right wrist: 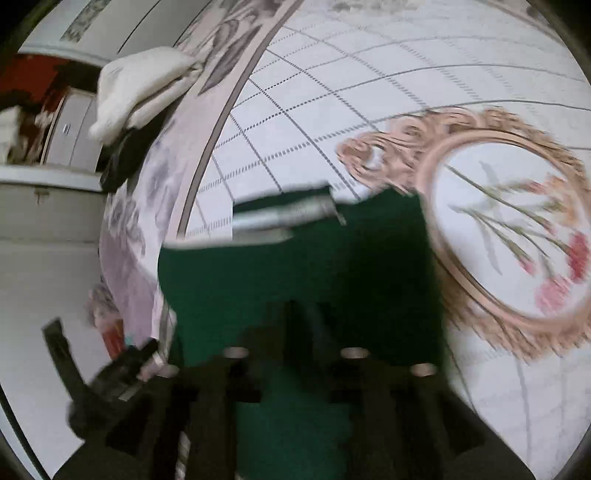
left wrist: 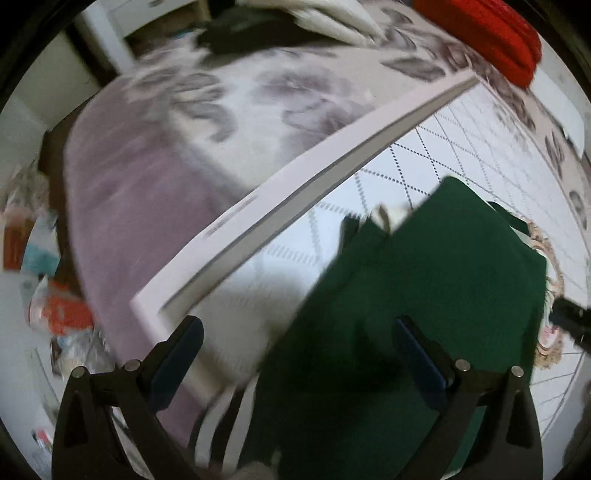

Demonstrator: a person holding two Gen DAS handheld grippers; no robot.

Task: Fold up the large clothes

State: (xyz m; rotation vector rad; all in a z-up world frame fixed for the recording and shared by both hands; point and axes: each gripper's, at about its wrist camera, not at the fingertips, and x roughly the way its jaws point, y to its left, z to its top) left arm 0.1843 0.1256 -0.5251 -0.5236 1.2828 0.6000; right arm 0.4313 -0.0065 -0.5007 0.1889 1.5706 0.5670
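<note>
A dark green garment (left wrist: 424, 295) lies on a white quilted bedspread (left wrist: 461, 140); it also fills the middle of the right wrist view (right wrist: 295, 266). My left gripper (left wrist: 299, 325) is open, its blue-padded fingers (left wrist: 177, 354) spread above the garment's left edge and holding nothing. My right gripper (right wrist: 303, 314) is blurred; its dark fingers stand close together over the green cloth, and I cannot tell whether they pinch it. The left gripper's body (right wrist: 110, 373) shows at lower left in the right wrist view.
The bedspread has a gold oval floral medallion (right wrist: 517, 236) right of the garment. A lilac floral border (left wrist: 221, 110) runs along the bed edge. Folded white clothes (right wrist: 140, 85) and a red item (left wrist: 487, 33) lie at the far side. Clutter (left wrist: 40, 258) sits on the floor at left.
</note>
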